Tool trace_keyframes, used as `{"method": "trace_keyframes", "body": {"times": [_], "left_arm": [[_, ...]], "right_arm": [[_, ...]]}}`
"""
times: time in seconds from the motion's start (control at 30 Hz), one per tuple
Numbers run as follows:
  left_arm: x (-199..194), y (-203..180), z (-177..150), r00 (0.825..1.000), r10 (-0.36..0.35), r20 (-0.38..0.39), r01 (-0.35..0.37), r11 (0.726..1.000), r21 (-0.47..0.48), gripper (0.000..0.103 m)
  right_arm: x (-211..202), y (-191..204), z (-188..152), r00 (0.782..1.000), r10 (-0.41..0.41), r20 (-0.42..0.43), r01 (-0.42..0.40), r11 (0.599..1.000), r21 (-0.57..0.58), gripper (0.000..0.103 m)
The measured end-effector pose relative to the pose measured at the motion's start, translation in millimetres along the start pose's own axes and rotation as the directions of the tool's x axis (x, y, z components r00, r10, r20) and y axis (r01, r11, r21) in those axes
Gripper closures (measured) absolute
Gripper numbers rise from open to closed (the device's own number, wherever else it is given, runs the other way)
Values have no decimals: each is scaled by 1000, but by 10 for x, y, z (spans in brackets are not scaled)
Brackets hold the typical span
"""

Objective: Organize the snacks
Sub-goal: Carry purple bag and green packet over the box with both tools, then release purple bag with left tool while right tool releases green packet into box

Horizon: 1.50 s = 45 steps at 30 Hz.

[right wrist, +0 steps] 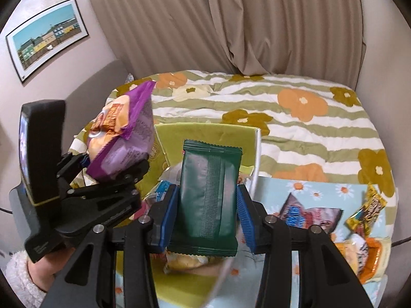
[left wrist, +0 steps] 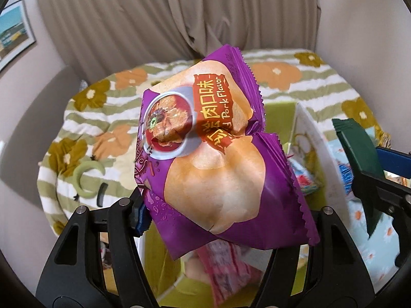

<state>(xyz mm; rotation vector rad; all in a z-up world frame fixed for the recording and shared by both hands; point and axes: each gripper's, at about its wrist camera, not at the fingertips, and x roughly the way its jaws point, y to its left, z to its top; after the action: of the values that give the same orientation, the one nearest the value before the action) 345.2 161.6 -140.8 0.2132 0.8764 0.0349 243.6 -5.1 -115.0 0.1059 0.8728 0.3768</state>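
Two packets are held at once, one in each gripper. Nearest in the right wrist view, the right gripper [right wrist: 206,205] is closed on a dark green packet [right wrist: 209,195], pinched upright between the blue pads [right wrist: 168,220]. The left gripper [left wrist: 205,205] is clamped on a puffy purple packet [left wrist: 210,151] marked as pork flavour, raised above the box. Just below and behind both packets, a green box [right wrist: 205,133] with a white rim is seen, and a few wrapped snacks already lie inside it, though their number cannot be told. To the right, on a pale blue flowered sheet [right wrist: 321,192], several loose snacks [right wrist: 310,215] are left unsorted, among them a yellow wrapper [right wrist: 367,210]. Farther back, a striped flowered blanket [right wrist: 282,102] is spread, with a curtain [right wrist: 231,20] behind it. The sorting is judged partly done: two packets are yet to be set down, and the loose ones remain.
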Motion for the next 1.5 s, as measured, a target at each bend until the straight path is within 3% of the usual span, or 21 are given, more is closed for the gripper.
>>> {"method": "trace_keyframes", "body": {"times": [0.03, 0.1, 0.13, 0.43, 0.67, 0.93, 1.03, 1.1, 1.17, 1.5], "left_arm": [[114, 17, 10, 1000, -3, -18, 4, 1000, 6, 37], [227, 19, 7, 1000, 13, -27, -13, 1000, 20, 9], [251, 25, -1, 1000, 19, -25, -18, 1000, 25, 0], [136, 77, -316, 995, -87, -51, 87, 996, -2, 0], [110, 189, -485, 993, -91, -81, 88, 995, -44, 0], [117, 419, -562, 994, -65, -87, 59, 996, -72, 0], [114, 475, -594, 994, -57, -94, 49, 996, -80, 0], [101, 496, -613, 993, -58, -100, 49, 995, -89, 0], [84, 513, -636, 993, -62, -104, 52, 994, -98, 1], [-173, 448, -648, 993, -90, -82, 81, 991, -109, 1]], "right_arm": [[69, 6, 6, 1000, -6, -7, 6, 1000, 10, 62], [154, -11, 0, 1000, -14, -19, 14, 1000, 25, 62], [207, -26, -7, 999, -19, -29, 21, 999, 38, 62], [298, -45, -3, 997, -47, -54, 51, 996, 75, 62], [486, 21, 234, 995, -37, -91, 40, 999, 33, 62], [899, 110, 394, 985, 54, -162, -49, 998, 36, 62], [956, 186, 381, 985, 50, -167, -50, 999, 5, 61], [941, 204, 352, 984, 69, -163, -68, 998, 6, 47], [871, 210, 309, 988, 70, -138, -69, 998, 9, 5], [489, 159, 106, 996, 30, -80, -30, 1000, 1, 3]]}}
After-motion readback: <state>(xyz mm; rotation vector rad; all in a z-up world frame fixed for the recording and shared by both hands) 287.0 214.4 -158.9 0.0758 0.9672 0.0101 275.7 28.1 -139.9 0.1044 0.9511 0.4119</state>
